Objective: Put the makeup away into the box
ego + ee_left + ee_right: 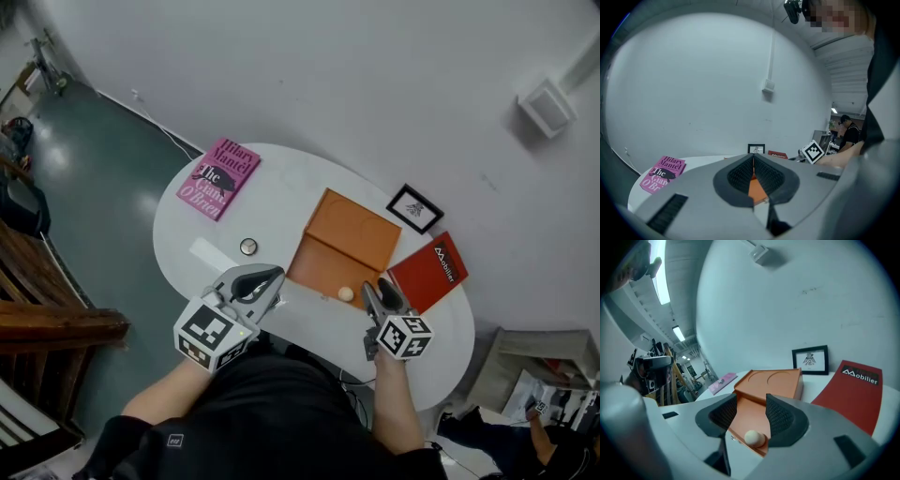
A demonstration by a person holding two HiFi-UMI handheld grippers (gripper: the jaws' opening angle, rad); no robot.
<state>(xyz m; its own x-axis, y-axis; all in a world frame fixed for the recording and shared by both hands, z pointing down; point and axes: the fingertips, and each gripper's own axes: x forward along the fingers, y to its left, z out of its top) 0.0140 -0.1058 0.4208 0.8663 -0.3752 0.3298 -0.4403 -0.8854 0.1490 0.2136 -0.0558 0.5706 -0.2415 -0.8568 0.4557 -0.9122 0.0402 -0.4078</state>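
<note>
Head view, quick: surface & room?
– Your white rounded table (281, 187) stands against a pale wall (375, 75). There's teal floor (103, 178) & wooden furniture (47, 309) off to the left. On top: pink Hilary Mantel book (217, 178) far left, open orange box (349, 234) mid, framed picture (414, 208) & red Mobilier book (428, 272) just right of the box.
– Makeup?
– Cream makeup ball (346, 293) lies inside the box, at its near edge. Small round compact (248, 247) sits on the table left of the box, apart from it.
– Jaws?
– Your left gripper (267, 279): jaws together, nothing btw them, near the compact. Your right gripper (373, 292): jaws well apart. In the right gripper view the ball shows btw them, lying in the box, pads clear of it.
</note>
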